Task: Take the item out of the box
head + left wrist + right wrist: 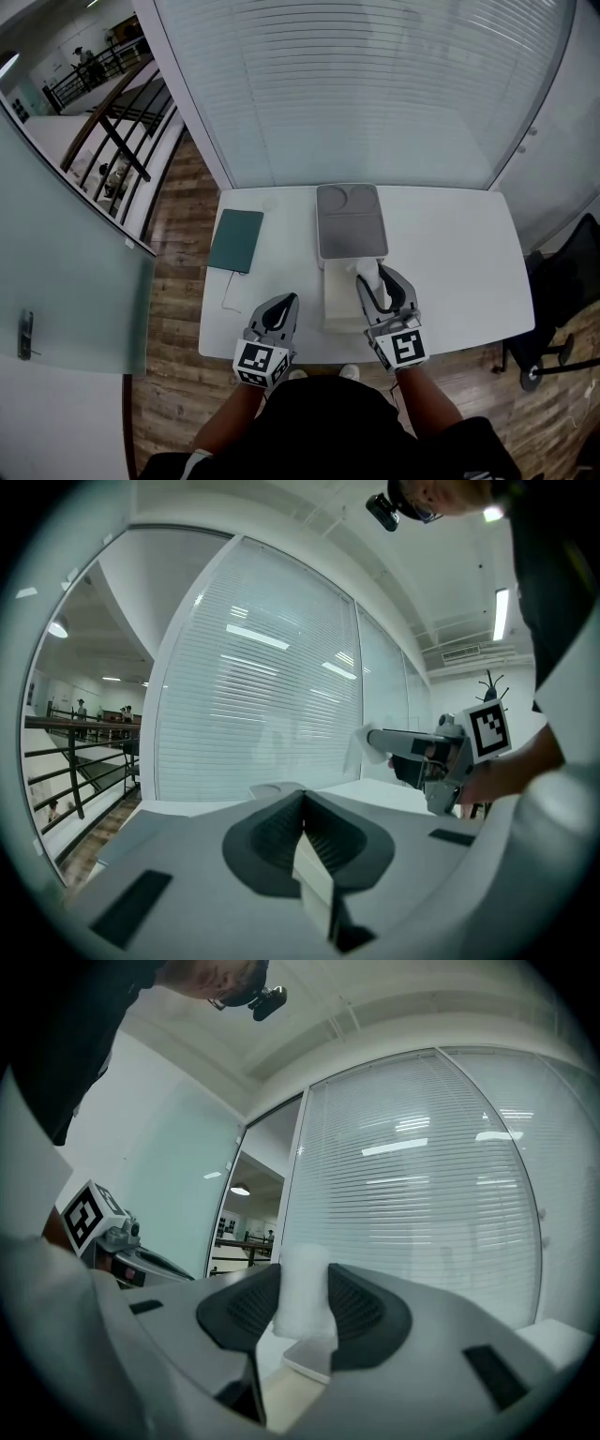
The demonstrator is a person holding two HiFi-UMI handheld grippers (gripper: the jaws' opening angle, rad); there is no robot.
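White and foam-like, the item (302,1297) sat pinched between the jaws of our right gripper (375,278). The jaws stood partly open, with both pads pressed on the item's sides. We held it over the open box (336,307), which stood at the middle of the table's (450,253) near edge. What looked like the box's grey lid (351,220) lay flat behind it, toward the far edge.

We judged the item light and soft, perhaps a padded roll that would give under pressure. A hard squeeze seemed needless and might have dented it. A hold across its middle, as we had it, seemed right, and its matte surface looked unlikely to slip.

Our left gripper (305,803) was closed on nothing, by the near edge left of the box.
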